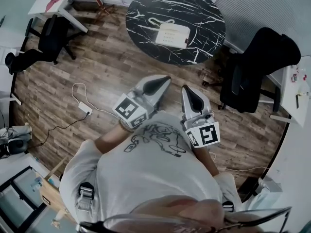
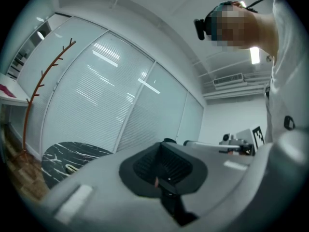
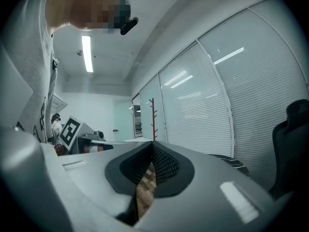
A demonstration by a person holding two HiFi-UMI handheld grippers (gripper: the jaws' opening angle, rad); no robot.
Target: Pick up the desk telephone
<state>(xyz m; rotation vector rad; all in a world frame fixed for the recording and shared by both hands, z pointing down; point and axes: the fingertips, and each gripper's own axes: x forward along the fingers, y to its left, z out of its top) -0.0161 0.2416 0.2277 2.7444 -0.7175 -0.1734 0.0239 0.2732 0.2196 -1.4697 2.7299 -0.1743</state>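
Phone [image 1: 171,34] sits on the round black table [image 1: 146,13], about mid-top and slightly toward the near edge. It is flat and nothing touches it. A coiled cord loops off its far-left corner toward the table centre.

Left gripper [image 1: 164,80] and right gripper [image 1: 186,89] are both off the table, on its near side over the wood floor [image 1: 97,67], held side by side at chest level. Both are well apart from the phone, with a strip of bare floor and the table's near edge in between.

Fingers: the left gripper's jaws are closed together with nothing between them. The right's are the same, pads meeting at the tips, only floor showing through the slot below. Neither holds anything.

Key relation: the phone lies straight ahead of both grippers, roughly on the line between the two noses. Both point level toward the table. The phone's long axis runs across that line, left to right and slightly skewed, so its long front edge faces the grippers and its short ends face out to either side.

The left tip looks marginally nearer to the table edge than the right, though it's close to even. Each gripper lines up with its own end of the phone.

My read is the pickup hasn't started. Both need to come in over the table and open before any grip. A black chair [image 1: 257,67] stands at the table's right, clear of the path.
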